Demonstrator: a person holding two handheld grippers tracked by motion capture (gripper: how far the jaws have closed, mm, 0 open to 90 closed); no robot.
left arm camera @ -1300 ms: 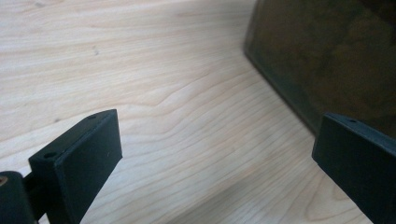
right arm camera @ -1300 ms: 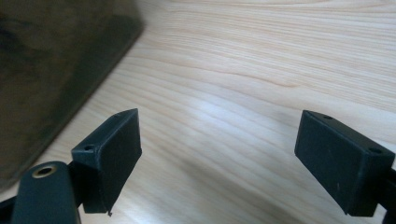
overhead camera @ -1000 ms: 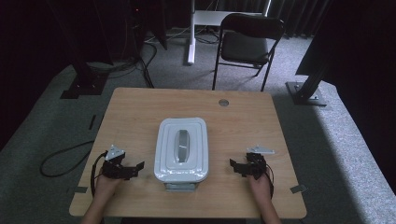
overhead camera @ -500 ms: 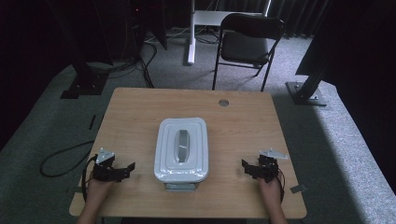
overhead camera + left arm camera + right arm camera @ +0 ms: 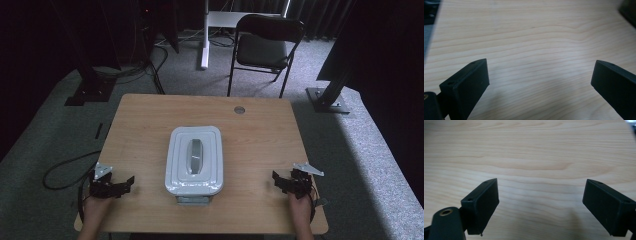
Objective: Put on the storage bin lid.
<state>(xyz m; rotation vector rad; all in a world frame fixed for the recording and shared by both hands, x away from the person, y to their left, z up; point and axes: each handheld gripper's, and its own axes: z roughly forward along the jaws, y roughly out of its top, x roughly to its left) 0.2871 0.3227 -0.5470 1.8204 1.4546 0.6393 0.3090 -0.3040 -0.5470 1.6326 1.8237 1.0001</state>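
Observation:
A white lidded box [image 5: 194,158] with a grey handle on its lid sits in the middle of the wooden table [image 5: 260,135]. My left gripper [image 5: 129,182] rests near the front left corner, open, its jaws pointing toward the box. My right gripper [image 5: 276,181] rests near the front right corner, open too, jaws pointing at the box from the other side. In the left gripper view the left gripper [image 5: 539,82] has only bare wood between its wide-apart jaws. The right gripper [image 5: 541,203] in the right gripper view likewise holds nothing.
A small round grommet [image 5: 239,110] sits near the table's far edge. A black folding chair [image 5: 267,47] stands beyond the table, with dark stands [image 5: 330,90] on the carpet at either side. A cable [image 5: 65,167] loops on the floor at the left.
Both hands have drawn their grippers outward and back, away from the box toward the table's front corners. The box has not moved.

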